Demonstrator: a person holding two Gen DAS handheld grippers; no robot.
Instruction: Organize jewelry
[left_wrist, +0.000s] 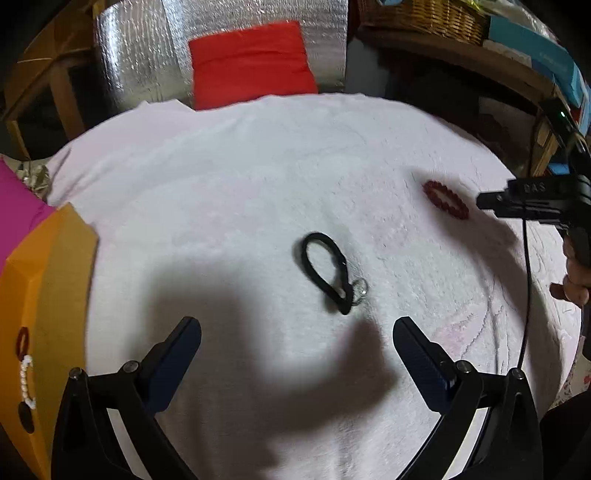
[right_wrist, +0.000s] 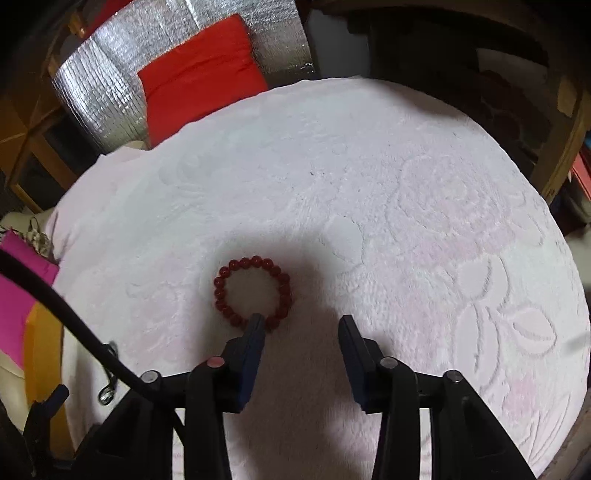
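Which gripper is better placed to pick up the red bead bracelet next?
Right. The right gripper hangs just short of the red bead bracelet, one finger already over its near edge, jaws apart and empty. The left gripper is open over the black cord loop instead, with the bracelet far off to its side.

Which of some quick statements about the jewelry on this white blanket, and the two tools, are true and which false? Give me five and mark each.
1. The red bead bracelet lies flat on the white blanket. True.
2. The left tool is clamped on the black cord loop. False: it is open, and the loop lies on the blanket ahead of its fingertips.
3. A metal ring sits at one end of the black cord loop. True.
4. The right tool holds the bracelet off the blanket. False: nothing is between its fingers.
5. The orange box is empty. False: a pearl strand lies on it.
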